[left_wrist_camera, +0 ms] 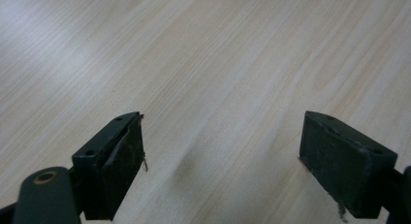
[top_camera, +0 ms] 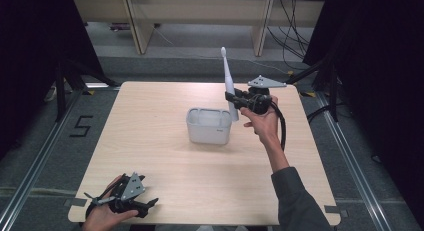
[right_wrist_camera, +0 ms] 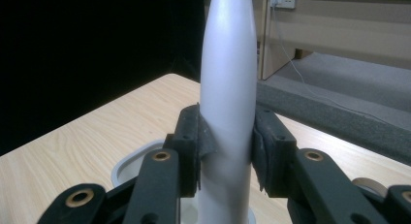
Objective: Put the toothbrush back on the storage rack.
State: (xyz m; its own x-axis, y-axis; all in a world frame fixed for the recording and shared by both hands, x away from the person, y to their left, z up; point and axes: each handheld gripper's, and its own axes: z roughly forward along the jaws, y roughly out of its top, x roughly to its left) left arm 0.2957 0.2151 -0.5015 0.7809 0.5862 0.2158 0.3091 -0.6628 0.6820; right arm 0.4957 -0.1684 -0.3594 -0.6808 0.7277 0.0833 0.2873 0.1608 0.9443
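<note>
Grey sleeve [top_camera: 295, 201], black grippers

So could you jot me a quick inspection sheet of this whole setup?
Surface: table, pale wood.
Job's things: white toothbrush held upright at the white holder.
Clutter: nothing seen.
Grippers: right tool shut on the toothbrush; left tool open, low at the table's near left corner.
Cables: black cable trailing from the right tool; more on the floor behind.
Surroundings: grey floor, black curtains, a floor mark "5".

Pale wood-grain desk [top_camera: 165, 156], smooth, faint sheen. White toothbrush [right_wrist_camera: 227, 88], smooth satin plastic. Whitish translucent plastic holder [top_camera: 209, 126]. Matt black claw pads [left_wrist_camera: 121, 166], scuffed, frayed at edges.
</note>
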